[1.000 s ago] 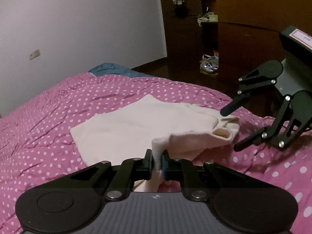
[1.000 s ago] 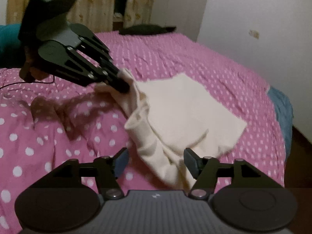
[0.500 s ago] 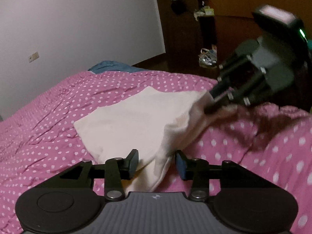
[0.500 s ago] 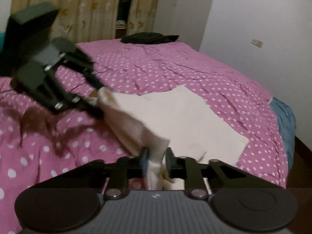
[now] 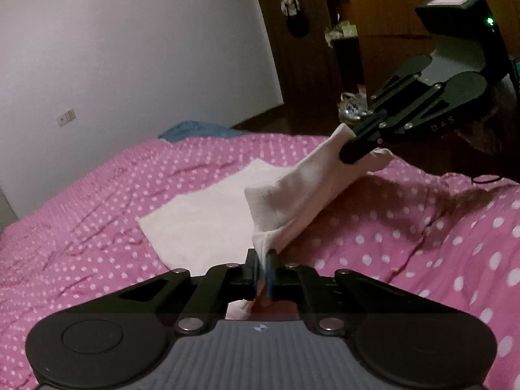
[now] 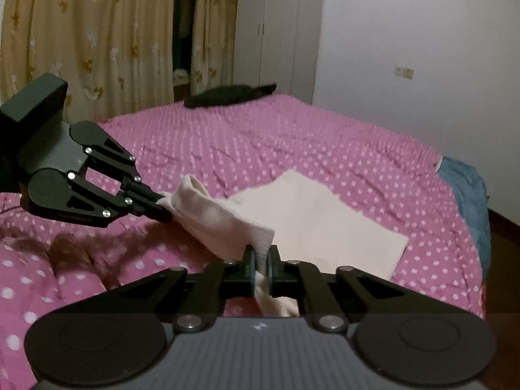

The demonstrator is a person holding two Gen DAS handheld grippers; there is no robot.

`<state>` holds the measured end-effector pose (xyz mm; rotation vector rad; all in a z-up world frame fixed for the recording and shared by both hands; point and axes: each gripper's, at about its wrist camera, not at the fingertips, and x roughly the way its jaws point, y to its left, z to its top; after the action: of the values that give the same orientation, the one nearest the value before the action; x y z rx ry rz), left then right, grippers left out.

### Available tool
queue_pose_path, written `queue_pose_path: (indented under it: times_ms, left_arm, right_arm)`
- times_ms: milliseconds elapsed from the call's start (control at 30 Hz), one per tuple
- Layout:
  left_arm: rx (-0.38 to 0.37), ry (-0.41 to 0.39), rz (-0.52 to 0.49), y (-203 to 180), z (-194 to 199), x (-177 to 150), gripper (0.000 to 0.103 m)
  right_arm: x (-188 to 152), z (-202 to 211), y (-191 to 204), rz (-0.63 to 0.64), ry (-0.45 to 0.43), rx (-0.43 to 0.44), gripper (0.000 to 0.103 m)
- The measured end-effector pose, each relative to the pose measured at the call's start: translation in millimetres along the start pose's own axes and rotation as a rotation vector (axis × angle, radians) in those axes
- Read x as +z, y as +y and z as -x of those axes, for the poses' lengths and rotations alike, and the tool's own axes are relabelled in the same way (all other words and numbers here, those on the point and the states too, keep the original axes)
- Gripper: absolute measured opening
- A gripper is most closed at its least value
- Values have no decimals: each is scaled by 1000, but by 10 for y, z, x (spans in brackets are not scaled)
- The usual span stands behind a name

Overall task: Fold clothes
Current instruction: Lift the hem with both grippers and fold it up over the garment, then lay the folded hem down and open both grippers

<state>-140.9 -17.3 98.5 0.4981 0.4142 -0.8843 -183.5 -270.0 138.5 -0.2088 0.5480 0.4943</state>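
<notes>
A cream garment (image 5: 201, 214) lies on a pink polka-dot bedspread (image 5: 81, 227), its far part flat. My left gripper (image 5: 265, 260) is shut on one near corner of it, low in the left wrist view. The right gripper (image 5: 354, 149) pinches the other corner, up and to the right. In the right wrist view, the right gripper (image 6: 261, 261) is shut on the garment (image 6: 318, 214), and the left gripper (image 6: 162, 209) holds the opposite end at the left. The near edge hangs raised between the two grippers.
A blue cloth (image 6: 468, 195) drapes over the bed's far edge by the white wall. A black item (image 6: 230, 94) lies at the head of the bedspread (image 6: 227, 136), before yellow curtains and a wardrobe. Dark wooden furniture (image 5: 373, 48) stands beyond the bed.
A second ago only the left gripper held the cloth, and half a second ago only the right. Now both are shut on it and the near edge is lifted off the bed.
</notes>
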Motion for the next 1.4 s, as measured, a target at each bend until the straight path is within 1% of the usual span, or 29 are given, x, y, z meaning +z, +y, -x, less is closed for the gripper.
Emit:
queue_pose_path:
  times_ms: [167, 333, 400, 500, 567, 633, 733, 833, 933, 1033, 1133, 1233, 1400]
  left_arm:
    - [18, -48, 15, -46, 219, 74, 5]
    - [17, -86, 24, -155, 528, 109, 5]
    - [22, -99, 27, -230, 708, 95, 5]
    - [11, -115, 63, -304, 991, 99, 5]
    - [8, -133, 46, -381, 1145, 101, 5]
    - [12, -129, 25, -425, 1177, 113, 5]
    - [14, -110, 15, -392, 1065, 154, 5]
    - [12, -108, 51, -246, 917, 226, 5]
    - [26, -109, 70, -80, 731, 351, 5]
    - [42, -102, 93, 97, 510, 485, 5]
    - [50, -71, 125, 331, 213, 583, 5]
    - [62, -27, 132, 533, -144, 625, 5]
    - [71, 72, 196, 820, -914, 579, 5]
  right_arm:
    - [41, 235, 103, 24, -60, -15, 6]
    - [55, 561, 286, 56, -94, 0, 5]
    - [49, 730, 414, 87, -94, 18, 5]
    - [45, 977, 595, 125, -90, 43, 5]
    - [56, 1082, 678, 139, -78, 51, 5]
    - [67, 1130, 710, 145, -59, 53, 5]
    - [114, 1111, 644, 136, -45, 50, 5]
    - [206, 1062, 512, 111, -38, 56, 5]
    - [323, 948, 353, 95, -29, 56, 5]
    - [393, 631, 101, 65, -7, 51, 5]
    - [462, 315, -151, 35, 15, 47, 5]
    - [532, -1, -404, 5, 38, 43, 5]
    - [648, -528, -824, -45, 74, 35, 6]
